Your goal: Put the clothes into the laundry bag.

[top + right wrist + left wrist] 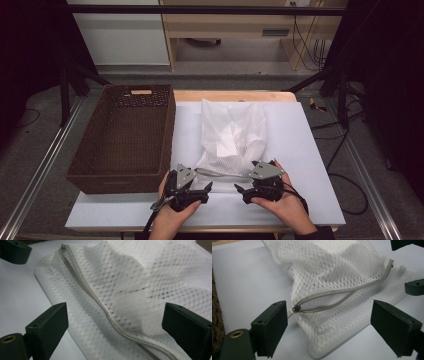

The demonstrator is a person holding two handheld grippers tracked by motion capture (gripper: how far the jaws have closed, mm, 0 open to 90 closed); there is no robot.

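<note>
A white mesh bag (232, 135) lies on the pale table, its grey zipper (220, 174) running along the near edge. My left gripper (205, 193) sits at the zipper's left end and my right gripper (242, 194) at its right end, their tips facing each other. In the left gripper view the left gripper (329, 322) stands open, with the zipper slider (296, 308) and the bag's corner (324, 340) lying loose between the jaws. In the right gripper view the right gripper (116, 322) is open too, the zipper (100, 302) passing between its jaws untouched.
A dark brown wicker basket (120, 181) stands on the table's left, close to my left hand. The table's front edge (210, 227) runs just below both hands. Bare table surface (310, 165) lies to the right of the bag.
</note>
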